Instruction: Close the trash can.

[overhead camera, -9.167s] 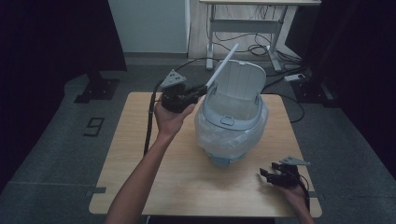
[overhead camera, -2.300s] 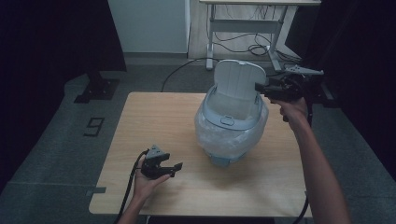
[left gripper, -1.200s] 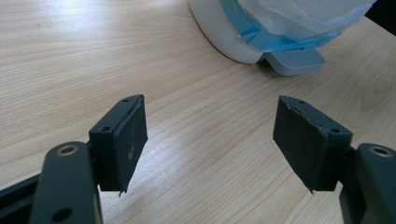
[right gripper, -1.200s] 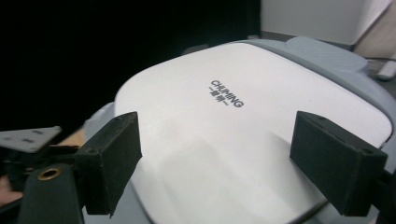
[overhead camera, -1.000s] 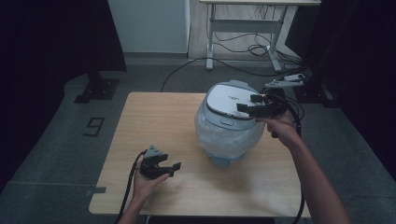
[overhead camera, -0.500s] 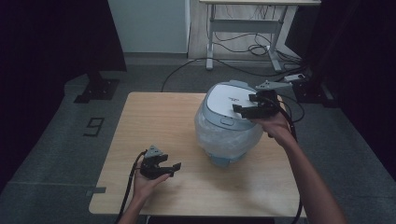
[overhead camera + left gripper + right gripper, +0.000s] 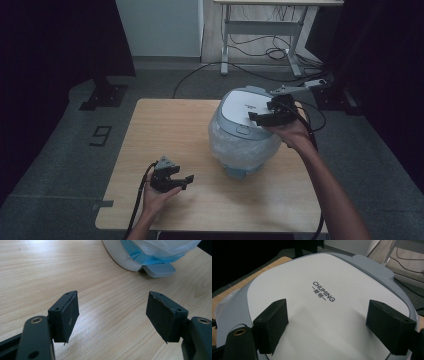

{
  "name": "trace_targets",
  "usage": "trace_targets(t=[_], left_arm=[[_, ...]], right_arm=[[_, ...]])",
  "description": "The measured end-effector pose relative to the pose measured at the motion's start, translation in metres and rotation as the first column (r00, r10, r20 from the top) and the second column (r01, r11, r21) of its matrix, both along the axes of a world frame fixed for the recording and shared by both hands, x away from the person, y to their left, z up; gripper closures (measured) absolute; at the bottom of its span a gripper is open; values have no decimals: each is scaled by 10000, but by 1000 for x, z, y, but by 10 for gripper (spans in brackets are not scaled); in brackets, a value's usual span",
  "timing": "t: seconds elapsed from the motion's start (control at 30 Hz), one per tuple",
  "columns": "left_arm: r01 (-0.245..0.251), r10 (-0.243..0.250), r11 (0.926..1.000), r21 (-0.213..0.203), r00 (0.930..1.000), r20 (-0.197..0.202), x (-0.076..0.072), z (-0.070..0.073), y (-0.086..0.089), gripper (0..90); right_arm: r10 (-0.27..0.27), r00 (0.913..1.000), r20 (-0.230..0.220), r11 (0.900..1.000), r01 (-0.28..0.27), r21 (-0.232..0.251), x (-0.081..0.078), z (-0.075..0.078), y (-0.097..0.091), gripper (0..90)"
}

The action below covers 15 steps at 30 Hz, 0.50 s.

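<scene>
Pressing the rice cooker lid (image 7: 248, 105) shut is judged the step in hand: the right gripper (image 7: 334, 327), jaws open and empty, rests on the lowered lid at the table's (image 7: 165, 125) right-centre. A firm downward push until latched is judged next; the left gripper (image 7: 113, 315) lies open and empty on the table.

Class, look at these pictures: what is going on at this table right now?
A person is working on a rice cooker wrapped in clear plastic on a wooden table. The right gripper rests over the cooker's white lid, which is down; its fingers are open, gripping nothing. The left gripper sits near the table's front edge, open and empty.
</scene>
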<state>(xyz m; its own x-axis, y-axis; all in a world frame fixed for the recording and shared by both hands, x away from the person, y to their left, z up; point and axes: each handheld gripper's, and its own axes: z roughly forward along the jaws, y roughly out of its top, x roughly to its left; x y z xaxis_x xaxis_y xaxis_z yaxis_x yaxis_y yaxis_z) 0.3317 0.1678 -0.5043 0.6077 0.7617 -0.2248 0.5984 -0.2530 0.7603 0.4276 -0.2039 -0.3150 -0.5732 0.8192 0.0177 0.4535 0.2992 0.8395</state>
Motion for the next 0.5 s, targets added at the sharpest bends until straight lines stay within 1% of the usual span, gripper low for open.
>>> trace_targets(t=[0.03,0.07,0.17,0.2,0.27,0.33,0.47,0.5], left_arm=[[-1,1,10000,6,10000,-2,0,0,0,260],[2,-2,10000,12,10000,-6,0,0,0,261],[15,-15,10000,16,10000,2,0,0,0,261],[13,-13,10000,16,10000,5,0,0,0,261],[11,-11,10000,7,10000,13,0,0,0,260],[18,-18,10000,25,10000,26,0,0,0,261],[-7,7,10000,16,10000,14,1,-1,1,260],[-13,13,10000,8,10000,2,1,-1,1,260]], right_arm=[[-20,9999,141,9992,26,-409,-1,0,3,196],[-69,9999,149,9990,75,-444,-1,0,4,196],[-158,9985,521,9967,199,-784,-5,0,9,195],[-181,9980,600,9967,228,-785,-6,0,9,195],[-232,9978,621,9977,271,-628,-6,-1,8,194],[-223,9986,475,9993,236,-283,-5,-3,6,191],[-132,9988,478,9999,133,2,-2,-5,2,143],[-112,9986,509,9999,109,72,-2,-6,1,144]])
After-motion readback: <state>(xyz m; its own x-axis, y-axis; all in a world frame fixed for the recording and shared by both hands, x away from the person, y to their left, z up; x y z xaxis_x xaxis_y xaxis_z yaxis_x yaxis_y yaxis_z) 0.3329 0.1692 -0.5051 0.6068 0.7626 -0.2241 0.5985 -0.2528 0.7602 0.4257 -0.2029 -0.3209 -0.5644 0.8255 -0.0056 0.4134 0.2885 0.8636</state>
